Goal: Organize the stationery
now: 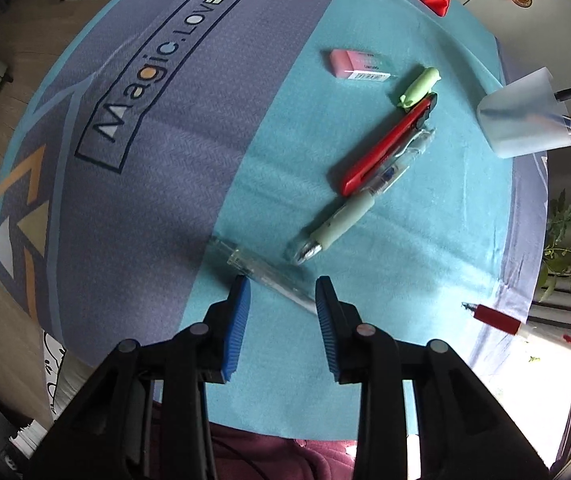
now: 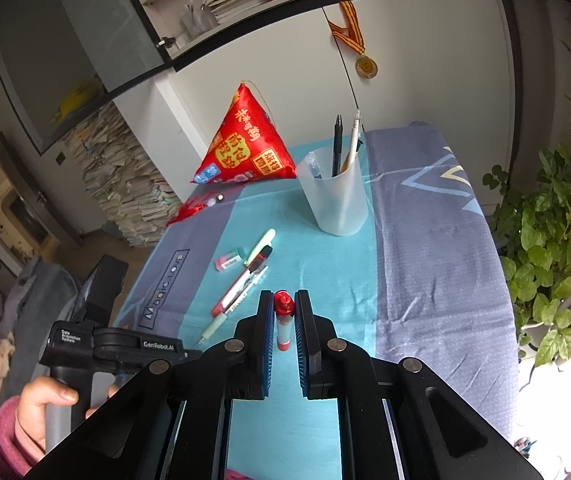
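Left tool [image 1: 283, 312] pointed straight down over the tabletop [image 1: 425, 248], pads partly apart and straddling the clear pen [image 1: 263, 270] without pressing on it; pen lying flat, running from 10 o'clock toward 4 o'clock between the blue pads. Right tool [image 2: 284, 312] clamped on a red-capped pen [image 2: 284, 316], cap forward, aimed toward the translucent cup [image 2: 339, 204] at 12 o'clock in the right wrist view. Cup already holding a few pens, standing upright on the cloth.

Remaining loose items in the left wrist view, all toward 1 o'clock from the left tool: green-grip pen [image 1: 339, 226], red utility knife [image 1: 385, 148], another clear pen [image 1: 403, 158] tucked against it, light green highlighter [image 1: 419, 88], pink eraser [image 1: 357, 65].

Risks, judged from here:
- Clear pen thin, smooth and flat on soft cloth; likely to roll or squirt sideways if the pads close off-centre or too high.
- Cloth liable to bunch up between the pads if pressed too low, dragging the neighbouring green-grip pen, whose tip lies near.
- Cup light and tall; a knock on the rim from the red-capped pen could tip it and spill the contents.
- Red-capped pen held near the cap end only; possible pivot in the grip during tilting.
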The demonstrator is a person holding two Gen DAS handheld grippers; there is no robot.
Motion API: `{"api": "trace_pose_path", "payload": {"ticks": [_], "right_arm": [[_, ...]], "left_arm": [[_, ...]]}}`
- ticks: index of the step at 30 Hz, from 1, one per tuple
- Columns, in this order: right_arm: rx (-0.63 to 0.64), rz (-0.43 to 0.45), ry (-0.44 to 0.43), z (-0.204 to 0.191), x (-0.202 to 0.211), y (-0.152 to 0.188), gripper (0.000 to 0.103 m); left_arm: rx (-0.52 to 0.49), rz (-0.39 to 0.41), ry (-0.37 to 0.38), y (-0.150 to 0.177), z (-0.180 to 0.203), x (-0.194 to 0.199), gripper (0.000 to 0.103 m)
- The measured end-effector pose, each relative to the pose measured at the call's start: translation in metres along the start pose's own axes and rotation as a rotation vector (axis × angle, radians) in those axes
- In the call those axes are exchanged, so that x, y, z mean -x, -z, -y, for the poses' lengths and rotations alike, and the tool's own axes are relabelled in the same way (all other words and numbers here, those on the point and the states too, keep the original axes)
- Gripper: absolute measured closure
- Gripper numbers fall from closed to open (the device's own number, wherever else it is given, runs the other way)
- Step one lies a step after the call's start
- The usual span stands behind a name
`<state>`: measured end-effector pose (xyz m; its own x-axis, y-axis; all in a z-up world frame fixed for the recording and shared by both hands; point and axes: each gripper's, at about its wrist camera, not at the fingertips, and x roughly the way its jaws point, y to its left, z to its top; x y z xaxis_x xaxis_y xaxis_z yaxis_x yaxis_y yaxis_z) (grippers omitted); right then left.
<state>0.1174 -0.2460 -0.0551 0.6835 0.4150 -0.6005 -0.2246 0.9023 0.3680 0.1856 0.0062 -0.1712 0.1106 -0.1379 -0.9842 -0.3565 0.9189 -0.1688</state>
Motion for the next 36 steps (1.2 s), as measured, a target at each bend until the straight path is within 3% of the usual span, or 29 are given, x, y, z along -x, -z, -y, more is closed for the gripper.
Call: {"api": "trace_pose_path", "payload": {"ticks": [6,14,23,29,32,36], "right_arm": [[-0.030,0.013,0.012,0.013,0.005,0.000,0.092],[-0.052,0.001,0.025,0.021,0.000,-0.001,0.092],[-0.044,-0.013,0.025,0.017,-0.009,-0.002,0.092],[-0.044,-0.027,0.017,0.011,-0.018,-0.003,0.092],[-0.043,-0.027,0.022,0.007,-0.019,-0.002,0.092],[-0.048,-0.021,0.036,0.005,-0.017,-0.003,0.092]], "left_arm": [[-0.086,0.048,-0.053,-0.015,0.023,-0.001,0.084],[-0.201,0.056,-0.032,-0.024,0.036,0.000,0.088],[-0.290,0.020,-0.062,-0.019,0.002,0.008,0.088],[-0.312,0.041,-0.072,-0.026,0.000,0.014,0.087],[-0.315,0.046,-0.104,-0.032,0.003,0.010,0.080],[-0.318,0.046,-0.106,-0.036,0.003,0.002,0.078]]}}
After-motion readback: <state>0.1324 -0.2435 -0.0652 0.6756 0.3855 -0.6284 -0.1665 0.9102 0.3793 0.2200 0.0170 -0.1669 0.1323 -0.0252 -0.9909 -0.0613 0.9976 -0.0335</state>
